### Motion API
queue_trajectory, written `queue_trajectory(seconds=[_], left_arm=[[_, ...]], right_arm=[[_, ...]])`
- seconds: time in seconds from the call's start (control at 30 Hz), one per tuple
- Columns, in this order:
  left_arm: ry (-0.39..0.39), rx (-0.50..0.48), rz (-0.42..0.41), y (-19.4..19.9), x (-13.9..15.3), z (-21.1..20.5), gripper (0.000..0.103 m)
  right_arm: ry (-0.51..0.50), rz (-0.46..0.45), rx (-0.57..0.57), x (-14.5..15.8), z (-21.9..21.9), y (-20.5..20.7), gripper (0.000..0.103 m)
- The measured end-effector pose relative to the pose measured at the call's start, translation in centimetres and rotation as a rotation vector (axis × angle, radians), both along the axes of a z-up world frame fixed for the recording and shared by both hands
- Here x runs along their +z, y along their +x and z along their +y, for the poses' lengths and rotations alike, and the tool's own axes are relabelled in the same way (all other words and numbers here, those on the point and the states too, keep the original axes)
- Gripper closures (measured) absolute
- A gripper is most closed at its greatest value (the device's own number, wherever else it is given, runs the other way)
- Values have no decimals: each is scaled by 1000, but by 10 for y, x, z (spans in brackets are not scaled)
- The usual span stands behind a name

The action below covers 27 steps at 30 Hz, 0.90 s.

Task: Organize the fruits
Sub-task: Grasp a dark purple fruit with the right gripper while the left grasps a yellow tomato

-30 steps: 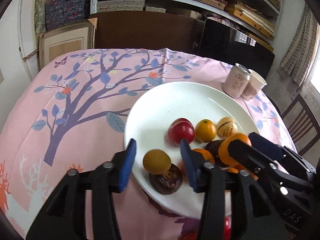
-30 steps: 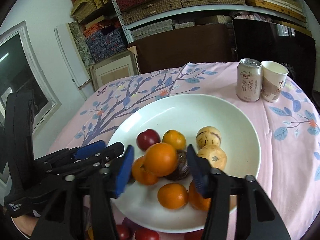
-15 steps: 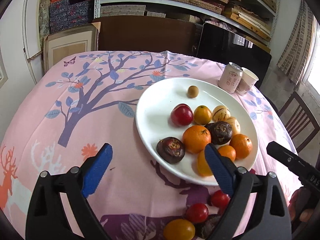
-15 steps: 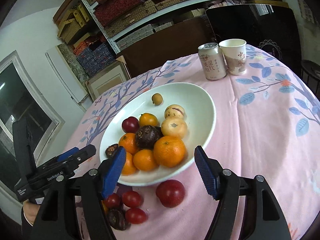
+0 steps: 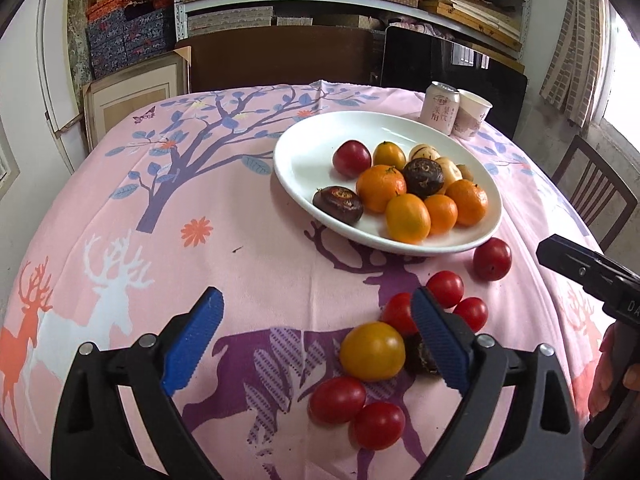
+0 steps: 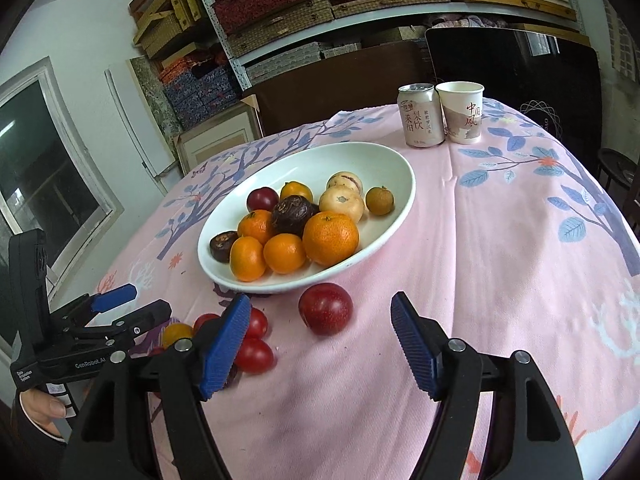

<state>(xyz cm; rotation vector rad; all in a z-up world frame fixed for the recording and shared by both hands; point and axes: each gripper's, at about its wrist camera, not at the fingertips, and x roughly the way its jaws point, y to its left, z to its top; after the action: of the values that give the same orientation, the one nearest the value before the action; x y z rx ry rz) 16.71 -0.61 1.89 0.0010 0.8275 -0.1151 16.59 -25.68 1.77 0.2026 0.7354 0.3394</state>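
Observation:
A white plate (image 5: 304, 152) (image 6: 360, 160) holds several oranges, two dark wrinkled fruits, a red plum, two pale fruits and a small olive-yellow one (image 6: 379, 200). Loose on the pink cloth near me lie a yellow tomato (image 5: 372, 351), several red cherry tomatoes (image 5: 338, 399) and a dark fruit (image 5: 420, 356). My left gripper (image 5: 316, 308) hangs open and empty over the cloth beside them. A loose red plum (image 6: 326, 308) (image 5: 492, 259) lies just ahead of my right gripper (image 6: 320, 314), in line with the gap. Its jaws are opening and touch nothing.
A drink can (image 6: 420, 120) and a paper cup (image 6: 462, 114) stand behind the plate. Dark panels, a picture frame and stacked shelves rise beyond the table's far edge. A wooden chair (image 5: 592, 188) stands at the right. A hand grips the left tool at the lower left of the right wrist view.
Both grippers drew back from the plate toward the near edge. The left let go of the olive-yellow fruit and opened wide. The right released its orange, which now rests on the plate.

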Motion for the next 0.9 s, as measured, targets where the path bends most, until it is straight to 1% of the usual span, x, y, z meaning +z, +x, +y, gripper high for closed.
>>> queue_trajectory(seconds=[0.13,0.27,0.37,0.4,0.47,0.53,0.57,0.6,0.67,0.73,0.87,0.9], left_arm=[[-29,-8,34,-4,-10,4,10],[-24,-17,35,-6,-15,6,10],[-54,-13,37,-4,-14,12,10],[-54,-7,33,-3,-14,13,10],[-14,9,8,-4,-13,13,10],[23,14,-13,-4,-11,12,10],[29,13,-15,-3,-11,12,10],[28,11,-13,-3,-11,12,10],[14,9,-2,-2,-10,16,10],[3,10,7,-1,-10,18,10],[-13,2,18,-2,-11,19,10],[-17,-3,20,-2,-12,19,10]], right_arm=[[-31,-10,38,-1,9,-11,29],[-35,-30,135,1,23,-24,30],[-61,-29,202,1,38,-32,30],[-77,-25,227,-1,44,-35,30],[-111,-10,271,-4,60,-39,30],[-157,12,313,-11,76,-42,33],[-178,32,334,-16,85,-43,37],[-202,50,345,-21,92,-42,44],[-267,81,326,-30,103,-37,51],[-277,100,311,-35,108,-31,50],[-308,79,298,-37,122,-24,51],[-321,67,291,-38,125,-23,58]])
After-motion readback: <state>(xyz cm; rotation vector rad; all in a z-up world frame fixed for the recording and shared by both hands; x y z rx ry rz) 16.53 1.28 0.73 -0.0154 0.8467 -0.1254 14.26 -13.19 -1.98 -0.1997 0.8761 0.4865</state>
